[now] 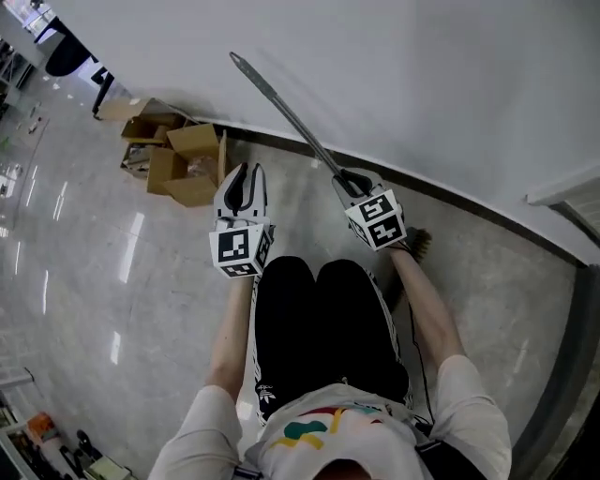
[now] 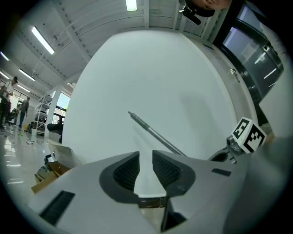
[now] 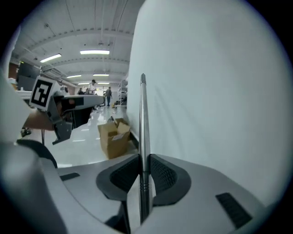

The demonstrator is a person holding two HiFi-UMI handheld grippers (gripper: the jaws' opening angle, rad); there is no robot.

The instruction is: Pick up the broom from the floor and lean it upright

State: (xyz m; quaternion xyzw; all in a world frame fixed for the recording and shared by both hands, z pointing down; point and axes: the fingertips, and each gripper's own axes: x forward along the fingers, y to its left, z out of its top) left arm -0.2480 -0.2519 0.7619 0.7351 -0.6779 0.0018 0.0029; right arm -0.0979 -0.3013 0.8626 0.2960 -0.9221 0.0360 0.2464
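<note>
Head view, one broom (image 1: 286, 113) clamped in right gripper (image 1: 349, 184), left gripper (image 1: 246, 174) narrowly parted, empty

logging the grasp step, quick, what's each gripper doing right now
left gripper: open, nothing between its jaws.
right gripper: shut on the broom handle.

Bright indoor light. Ceiling strip lamps (image 3: 94, 52) glow above & left of the fingers (image 3: 162, 176) of the right gripper (image 3: 144, 157); one more strip (image 2: 131, 4) sits high over the fingers (image 2: 126, 171) of the left gripper (image 2: 145, 156). White wall (image 1: 422, 84) beyond both is near blown out. Glossy floor (image 1: 84, 281) shows streaky glare left of the left fingers. Gripper views: heavy fisheye w/ black corners (head view bends too). The broom handle (image 3: 143, 114) is soft btw the fingers, sharper further out.
</note>
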